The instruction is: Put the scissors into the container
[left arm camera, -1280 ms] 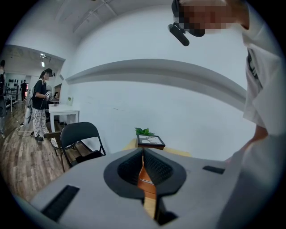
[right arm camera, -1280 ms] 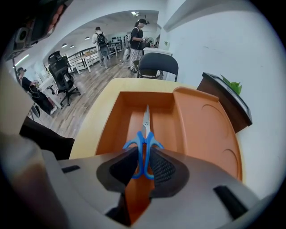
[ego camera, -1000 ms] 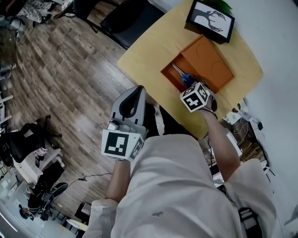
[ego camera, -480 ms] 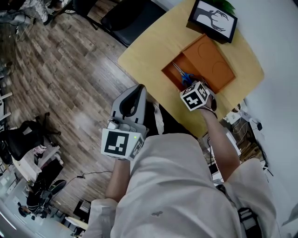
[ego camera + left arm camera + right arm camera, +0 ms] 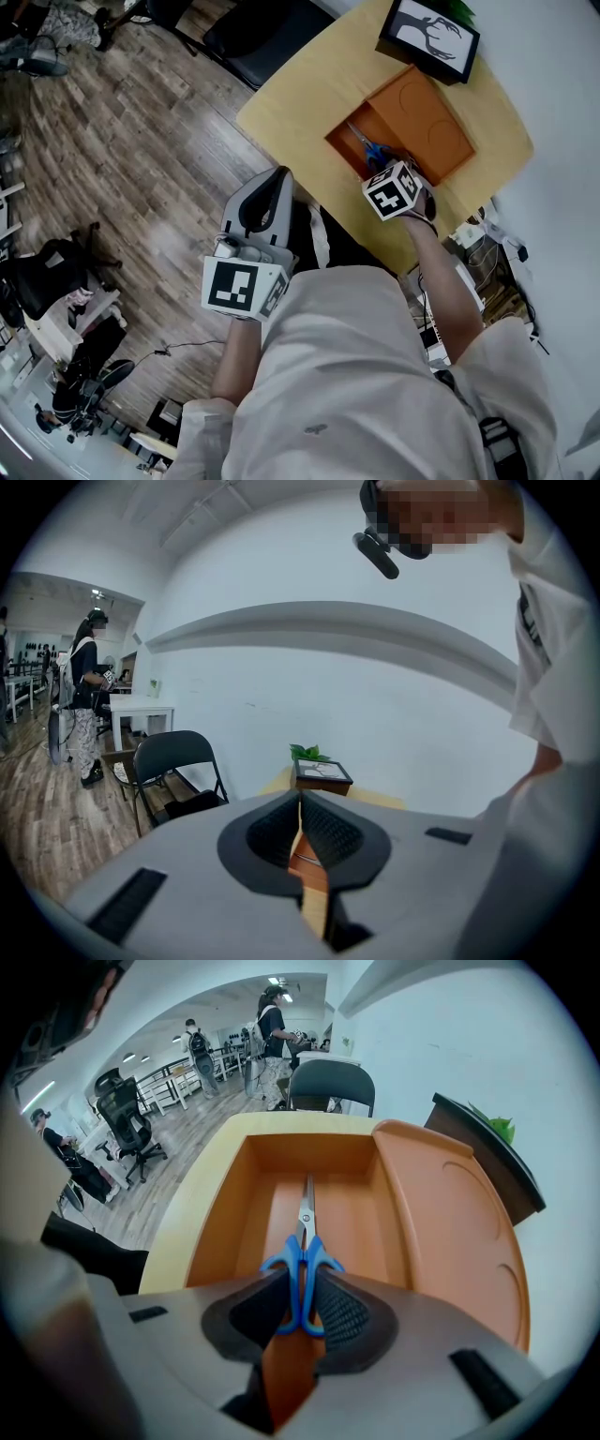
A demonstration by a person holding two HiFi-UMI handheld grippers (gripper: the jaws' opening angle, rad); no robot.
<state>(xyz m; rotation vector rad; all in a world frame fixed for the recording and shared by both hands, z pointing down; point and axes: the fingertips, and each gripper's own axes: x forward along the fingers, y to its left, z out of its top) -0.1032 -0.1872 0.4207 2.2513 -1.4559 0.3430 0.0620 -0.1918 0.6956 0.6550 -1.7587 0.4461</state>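
Jaws opening, seemingly round one scissors (image 5: 305,1232)

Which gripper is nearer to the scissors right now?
Right. The right gripper has the scissors between its opening jaws, over the container; the left gripper hangs off the table, over the floor.

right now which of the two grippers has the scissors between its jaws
The right gripper: the blue-handled scissors sit between its opening jaws, over the orange container. The left gripper has its jaws together on nothing.
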